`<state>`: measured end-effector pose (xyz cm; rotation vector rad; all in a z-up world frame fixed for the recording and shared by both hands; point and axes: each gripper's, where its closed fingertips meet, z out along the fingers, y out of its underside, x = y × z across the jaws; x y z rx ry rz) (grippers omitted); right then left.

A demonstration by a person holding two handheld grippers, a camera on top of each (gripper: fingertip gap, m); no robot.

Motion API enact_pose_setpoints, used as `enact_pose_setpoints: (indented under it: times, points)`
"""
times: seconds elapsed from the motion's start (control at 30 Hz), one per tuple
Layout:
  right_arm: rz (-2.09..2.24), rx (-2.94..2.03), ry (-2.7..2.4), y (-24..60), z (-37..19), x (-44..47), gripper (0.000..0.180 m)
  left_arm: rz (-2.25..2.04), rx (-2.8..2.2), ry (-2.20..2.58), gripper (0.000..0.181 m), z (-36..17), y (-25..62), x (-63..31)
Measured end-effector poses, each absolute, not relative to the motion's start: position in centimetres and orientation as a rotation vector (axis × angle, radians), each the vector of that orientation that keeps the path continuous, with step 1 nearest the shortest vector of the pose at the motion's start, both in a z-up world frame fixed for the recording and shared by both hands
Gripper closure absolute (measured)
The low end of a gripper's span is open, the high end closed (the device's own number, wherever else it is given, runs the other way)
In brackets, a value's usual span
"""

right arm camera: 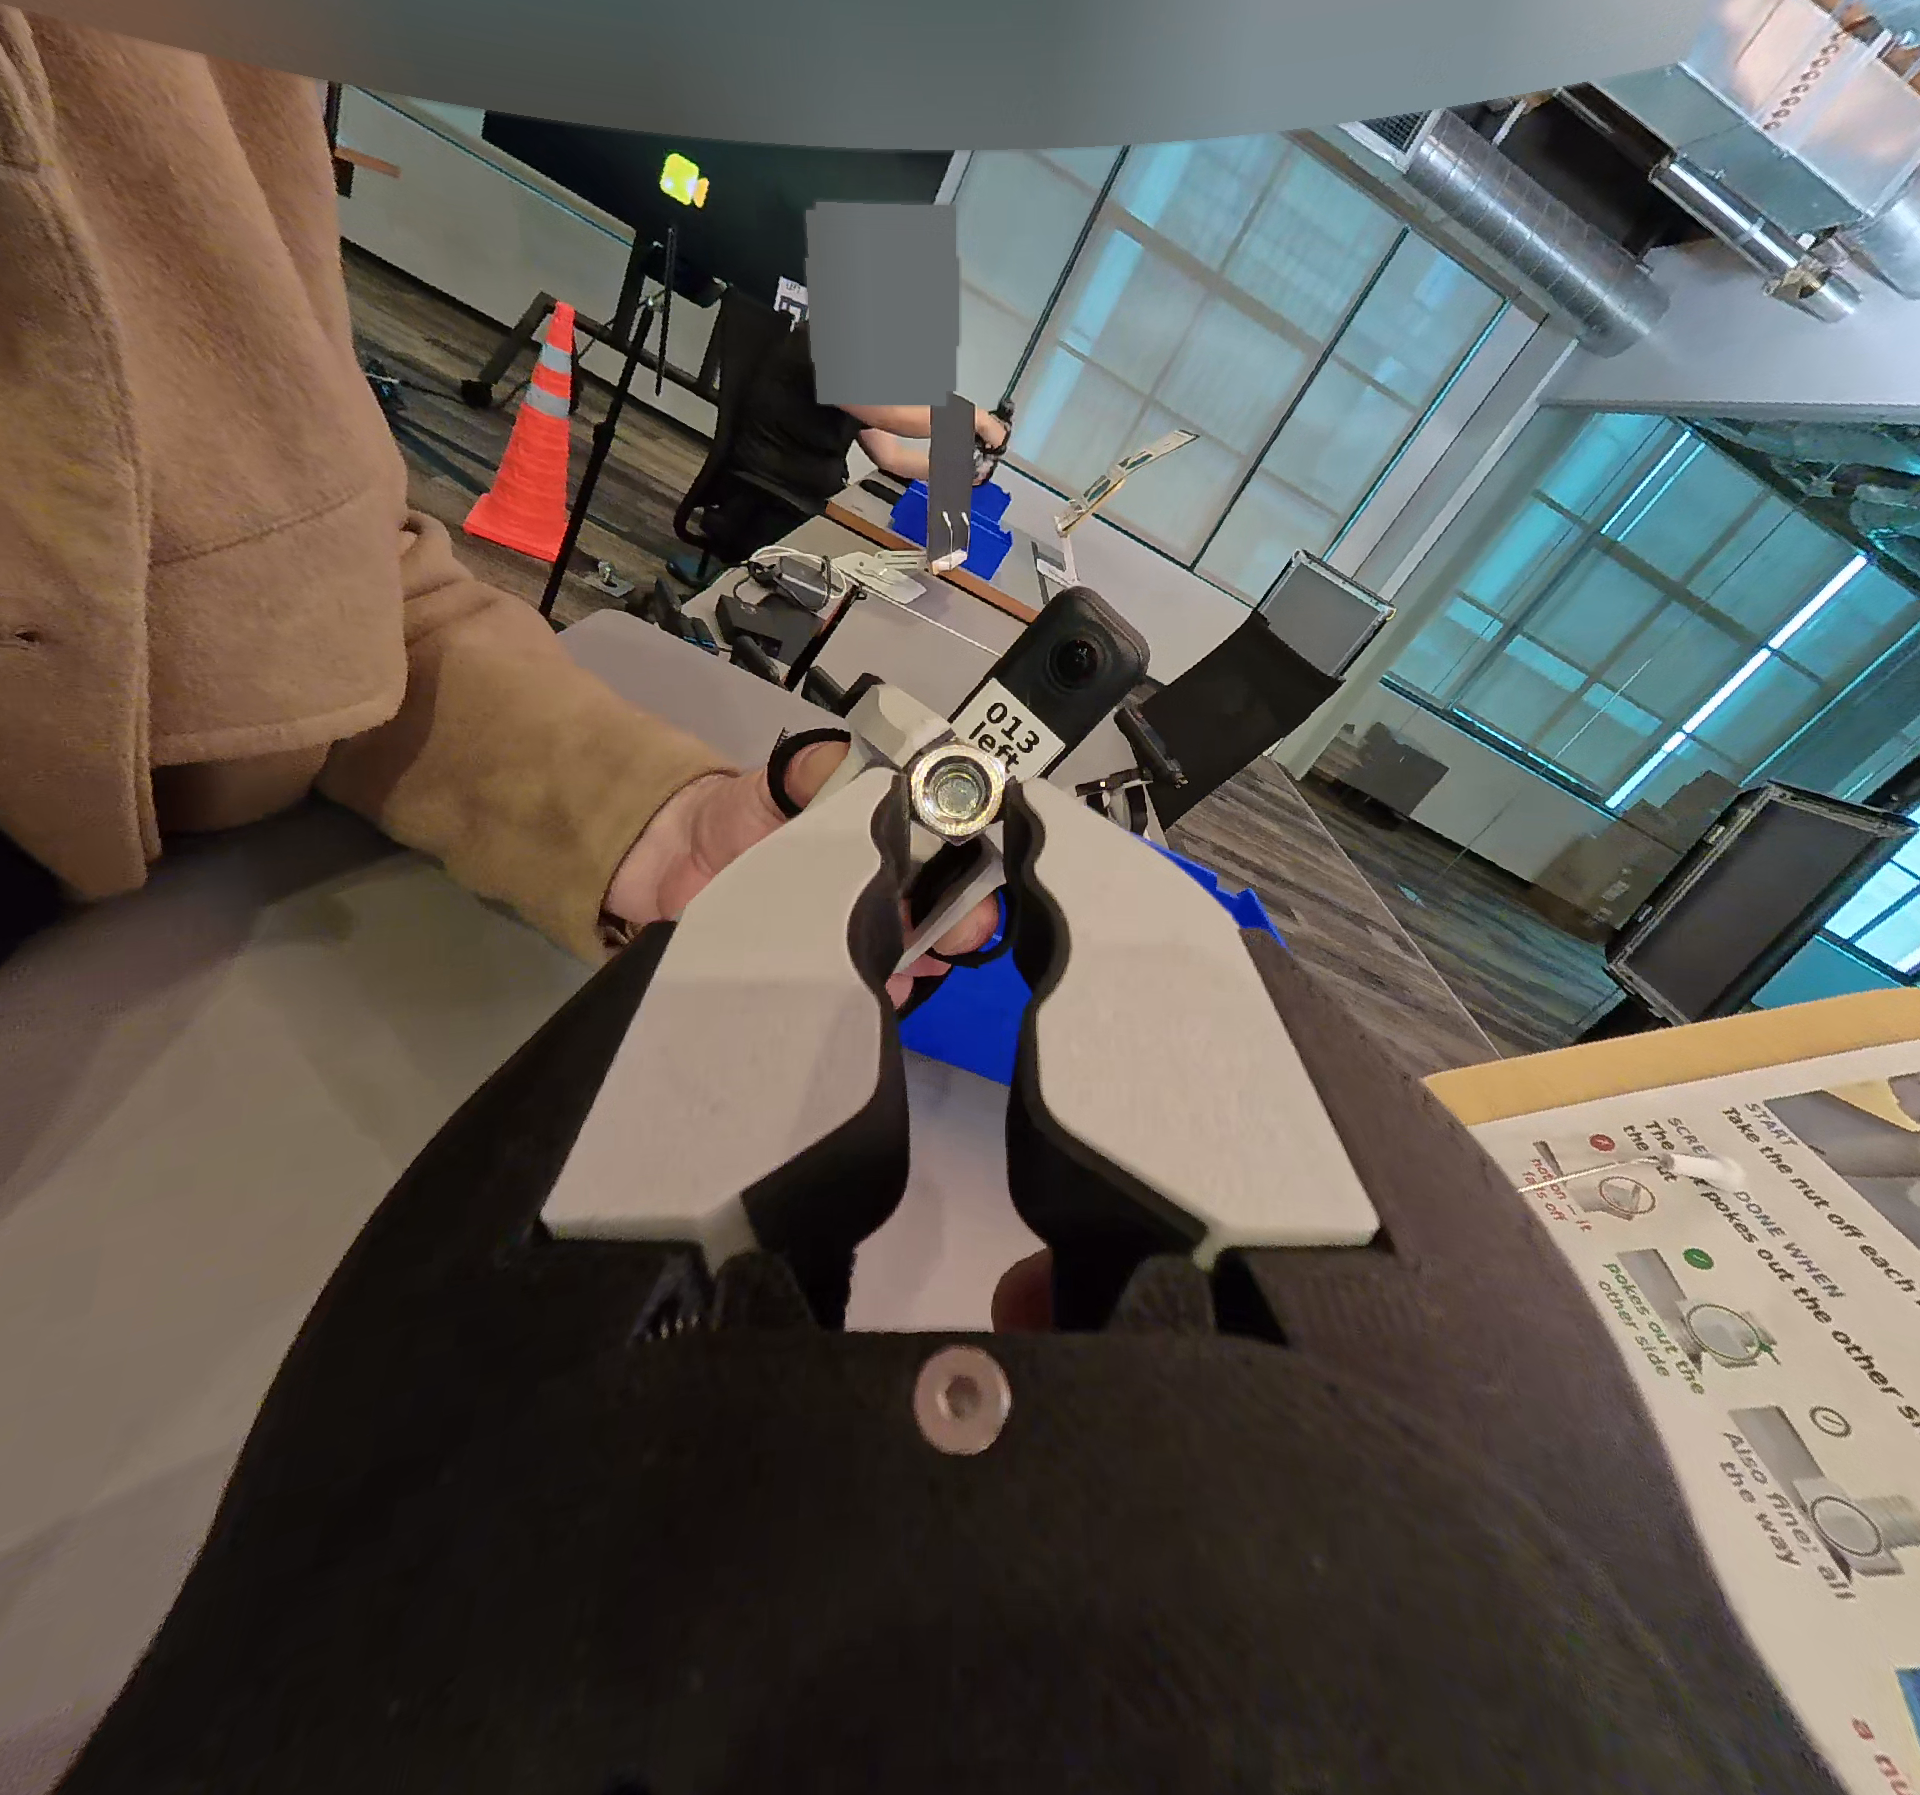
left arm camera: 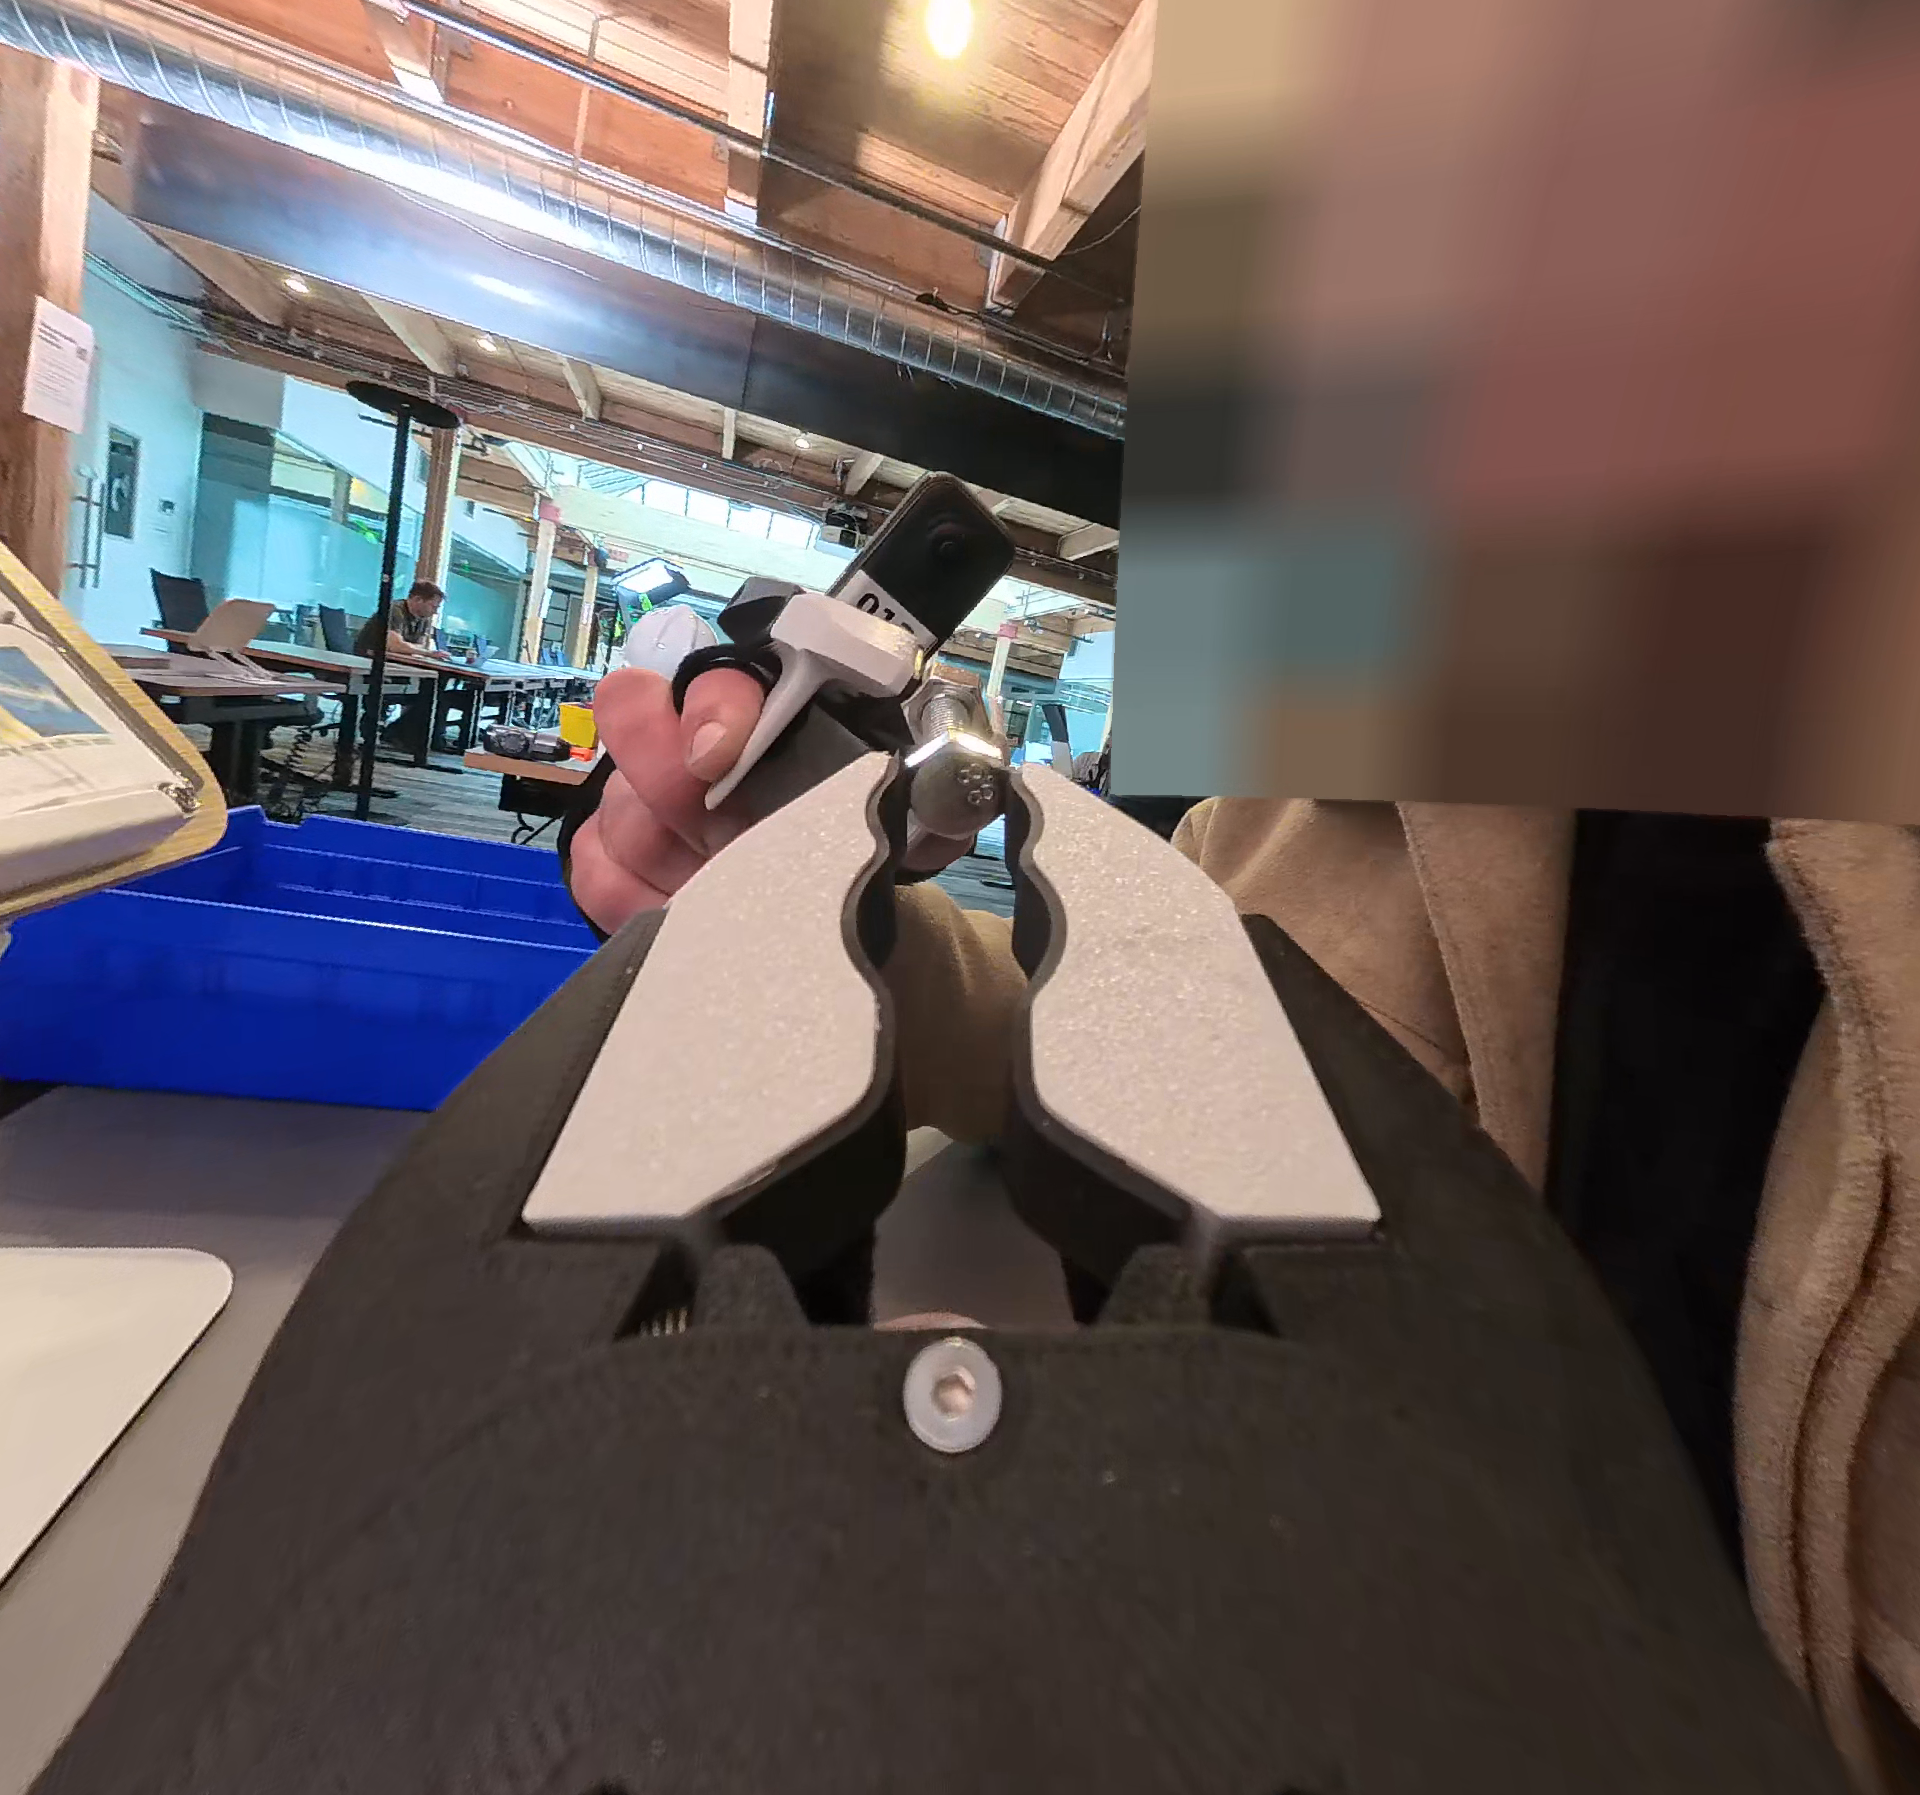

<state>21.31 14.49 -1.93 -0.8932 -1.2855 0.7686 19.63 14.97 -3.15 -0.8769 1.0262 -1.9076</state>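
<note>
My left gripper [left arm camera: 951, 777] is shut on the hex head of a silver bolt [left arm camera: 964, 798], pinched between its fingertips in the left wrist view. The bolt's threaded shaft runs away from me to a nut [left arm camera: 940, 698]. My right gripper [right arm camera: 956, 815] faces the left one and is shut on that silver nut [right arm camera: 956, 791], with the bolt's end showing in its hole. Each view shows the other gripper just behind the bolt, with its black camera [left arm camera: 940, 550] [right arm camera: 1081, 665] and the hand [left arm camera: 644, 789] that holds it. Both are held up above the grey table [right arm camera: 208, 1070].
A blue bin [left arm camera: 260, 966] stands on the table behind the grippers. A wood-backed instruction board [right arm camera: 1714, 1278] leans at the side, also in the left wrist view [left arm camera: 73, 758]. A white flat pad [left arm camera: 83, 1350] lies near the left. The person's tan sleeve [right arm camera: 208, 498] is close by. Less than 4 cm separates the two grippers' tips.
</note>
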Motion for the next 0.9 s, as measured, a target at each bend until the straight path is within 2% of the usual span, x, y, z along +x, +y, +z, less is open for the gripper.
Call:
enact_pose_setpoints:
  times: [0.43,0.9]
  points:
    - [0.819,-0.869,-1.220,14.6,-1.6,21.1,0.162,-1.932,-0.849,0.984,0.164,-2.8,15.0,19.4]
    - [1.039,-0.923,-1.095,15.4,-1.4,21.0,0.162,-1.478,-0.896,1.103,0.164,-2.4,15.5,19.2]
